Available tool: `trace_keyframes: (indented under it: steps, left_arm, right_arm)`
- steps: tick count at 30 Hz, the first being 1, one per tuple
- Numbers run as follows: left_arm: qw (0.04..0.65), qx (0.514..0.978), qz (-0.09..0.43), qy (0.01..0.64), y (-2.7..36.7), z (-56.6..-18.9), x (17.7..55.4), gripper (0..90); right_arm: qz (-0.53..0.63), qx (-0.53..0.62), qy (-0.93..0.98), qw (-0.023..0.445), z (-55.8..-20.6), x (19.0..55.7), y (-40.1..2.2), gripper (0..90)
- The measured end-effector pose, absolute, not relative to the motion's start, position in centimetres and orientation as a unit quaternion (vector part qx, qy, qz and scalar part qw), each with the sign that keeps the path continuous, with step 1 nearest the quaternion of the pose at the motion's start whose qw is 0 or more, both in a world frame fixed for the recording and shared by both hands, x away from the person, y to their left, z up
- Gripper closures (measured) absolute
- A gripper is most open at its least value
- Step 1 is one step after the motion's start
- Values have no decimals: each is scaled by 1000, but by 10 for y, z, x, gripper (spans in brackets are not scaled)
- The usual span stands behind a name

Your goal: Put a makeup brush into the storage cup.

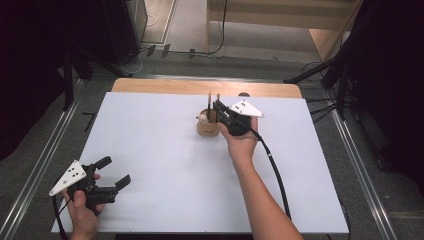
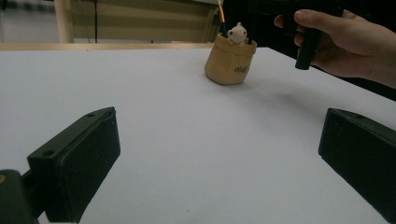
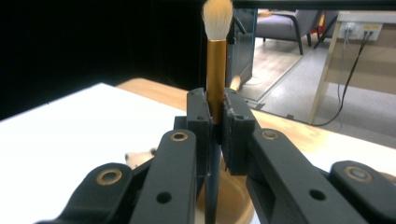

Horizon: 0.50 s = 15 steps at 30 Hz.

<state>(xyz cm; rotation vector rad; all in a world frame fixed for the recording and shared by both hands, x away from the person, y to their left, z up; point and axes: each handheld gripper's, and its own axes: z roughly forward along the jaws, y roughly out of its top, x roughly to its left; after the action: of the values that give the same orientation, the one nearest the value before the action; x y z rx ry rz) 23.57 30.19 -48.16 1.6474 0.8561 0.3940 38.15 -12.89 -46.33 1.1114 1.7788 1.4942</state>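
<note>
A tan bag-shaped holder (image 1: 208, 126) stands at the middle back of the white table, with a small bear figure (image 1: 202, 119) on its rim. Two thin brushes rise from it. My right gripper (image 1: 219, 107) is shut on one brush (image 1: 218, 98), directly over the holder. In the right gripper view the jaws clamp the gold ferrule of this brush (image 3: 216, 70), white bristles up, with the holder (image 3: 233, 196) below. My left gripper (image 1: 114, 171) rests open at the front left corner, nothing between its jaws. In the left gripper view the holder (image 2: 230, 63) stands far ahead.
The white sheet (image 1: 165, 175) covers the table, and a wooden strip (image 1: 200, 87) shows along the far edge. Black stands and cables sit on the floor around it. The person's right hand (image 2: 345, 46) hovers to the right of the holder.
</note>
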Motion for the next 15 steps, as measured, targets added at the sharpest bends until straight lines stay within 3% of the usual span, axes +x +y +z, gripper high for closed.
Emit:
trace_keyframes:
  steps: [13, 15]
  left_arm:
    - [580, 707, 166, 369, 301, -482, 236, 0]
    - [580, 707, 165, 369, 301, -482, 237, 0]
  right_arm:
    - [541, 428, 672, 269, -476, 386, -128, 840]
    - [540, 434, 671, 265, -476, 385, -129, 757]
